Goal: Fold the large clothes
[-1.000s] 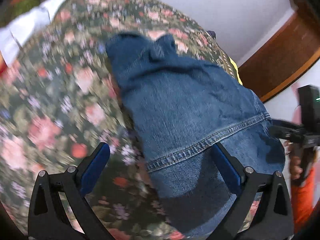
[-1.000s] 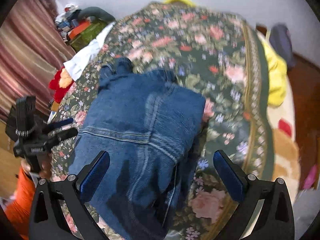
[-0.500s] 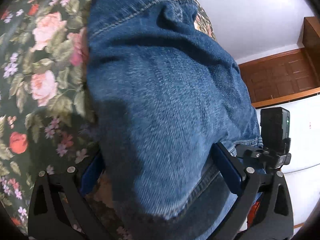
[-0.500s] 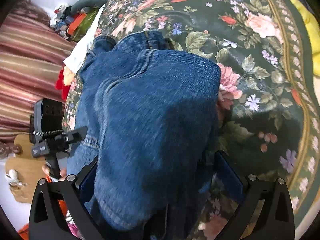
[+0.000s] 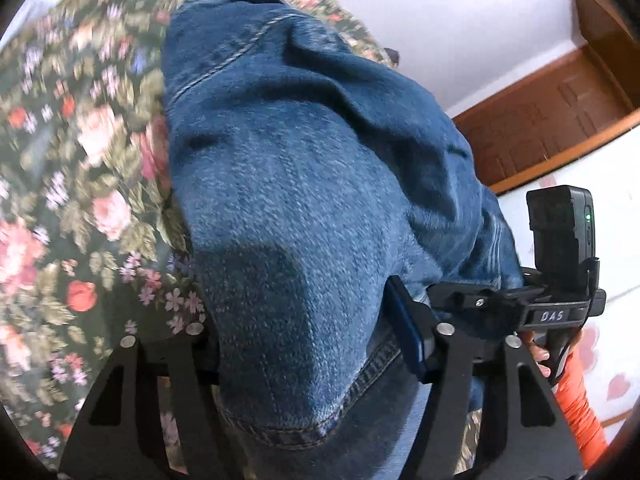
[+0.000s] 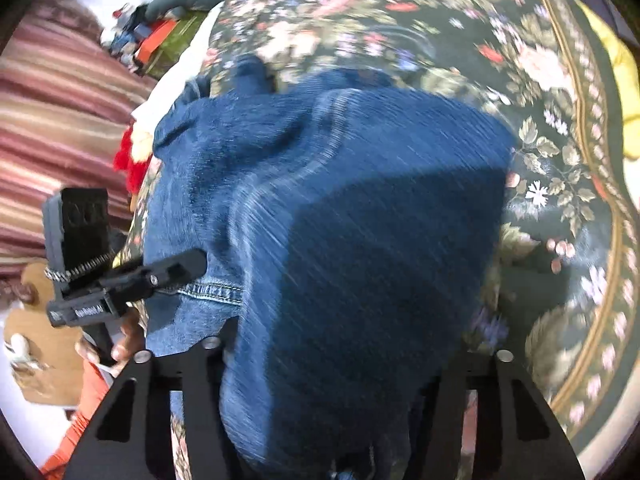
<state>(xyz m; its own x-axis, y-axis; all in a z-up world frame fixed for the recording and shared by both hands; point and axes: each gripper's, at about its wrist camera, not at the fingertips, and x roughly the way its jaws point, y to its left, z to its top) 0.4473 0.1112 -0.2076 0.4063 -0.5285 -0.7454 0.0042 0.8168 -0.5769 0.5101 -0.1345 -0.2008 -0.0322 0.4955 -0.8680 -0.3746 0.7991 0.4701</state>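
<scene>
Bed covered by dark floral bedspread (image 6: 552, 208), rose and leaf print, gold-banded border along one edge. Blue denim garment (image 6: 360, 220) lying bunched directly on bedspread (image 5: 80, 200). Yellow fabric (image 6: 616, 80) beyond gold border, far side from denim (image 5: 300, 200). White cloth (image 6: 176, 80) at opposite edge.

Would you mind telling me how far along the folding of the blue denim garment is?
Done: the blue denim garment already lies doubled on the floral bedspread. In hand: the left gripper and right gripper each have its near hem bunched between their fingers. Left: carrying that hem over and flattening it.
</scene>
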